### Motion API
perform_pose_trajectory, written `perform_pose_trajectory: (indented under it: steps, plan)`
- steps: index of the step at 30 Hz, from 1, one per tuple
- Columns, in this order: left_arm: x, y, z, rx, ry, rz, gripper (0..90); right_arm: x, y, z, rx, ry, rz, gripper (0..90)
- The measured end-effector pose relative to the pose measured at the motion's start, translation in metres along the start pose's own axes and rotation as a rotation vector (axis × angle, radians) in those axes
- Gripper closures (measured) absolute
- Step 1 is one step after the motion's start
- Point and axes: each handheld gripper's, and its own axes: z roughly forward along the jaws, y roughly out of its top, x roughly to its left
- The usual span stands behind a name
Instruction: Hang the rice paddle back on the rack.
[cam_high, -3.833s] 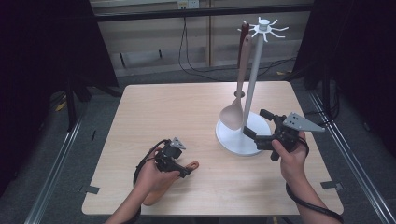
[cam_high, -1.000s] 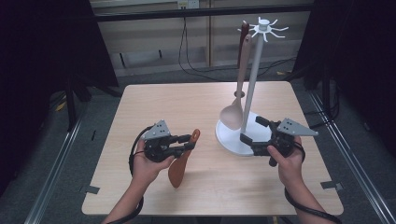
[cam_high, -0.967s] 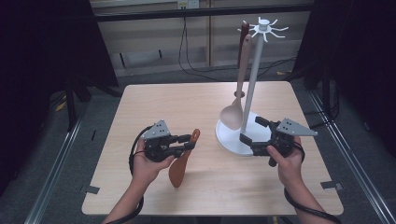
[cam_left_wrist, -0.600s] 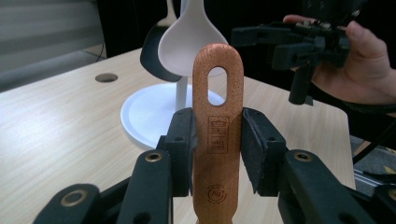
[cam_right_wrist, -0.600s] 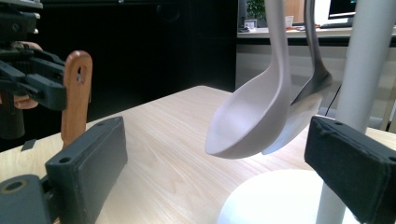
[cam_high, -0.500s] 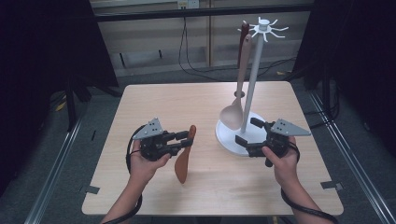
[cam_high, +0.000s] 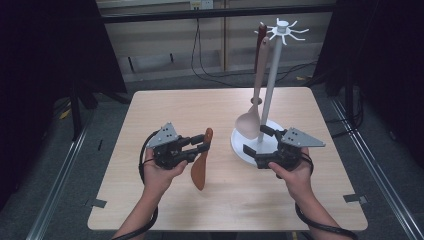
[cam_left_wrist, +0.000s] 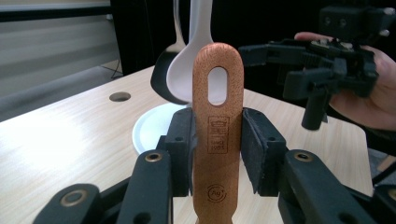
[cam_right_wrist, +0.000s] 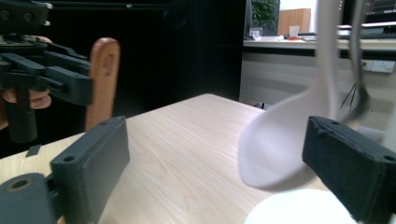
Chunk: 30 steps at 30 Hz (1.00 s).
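I see a reddish-brown wooden spatula (cam_high: 201, 162) with an oval hanging slot near its handle end and small marks stamped below it. It is clamped by its handle between the pads of my left gripper (cam_high: 202, 143), standing roughly upright with the slotted end up and the broad blade hanging low over the table; whether the blade's tip touches the wood, I can't quite tell.

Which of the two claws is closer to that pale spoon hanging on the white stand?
The right. The right claw sits open at the stand's base, right beside the pale spoon. The left claw is farther off across the table, clamped on the brown spatula.
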Motion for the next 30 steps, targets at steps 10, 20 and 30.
perform_pose_trajectory:
  steps: [10, 20, 30]
  plan:
    - [-0.015, 0.015, 0.017, -0.018, 0.072, 0.035, 65.8, 0.027, -0.001, 0.019, 0.007, 0.060, -0.026, 25.8]
    - [-0.021, 0.022, 0.025, -0.045, 0.061, 0.048, 65.8, 0.045, -0.010, 0.030, 0.019, 0.091, -0.003, 50.8]
    - [-0.026, 0.024, 0.030, -0.058, 0.080, 0.052, 65.7, 0.053, -0.010, 0.036, 0.004, 0.076, 0.021, 63.6]
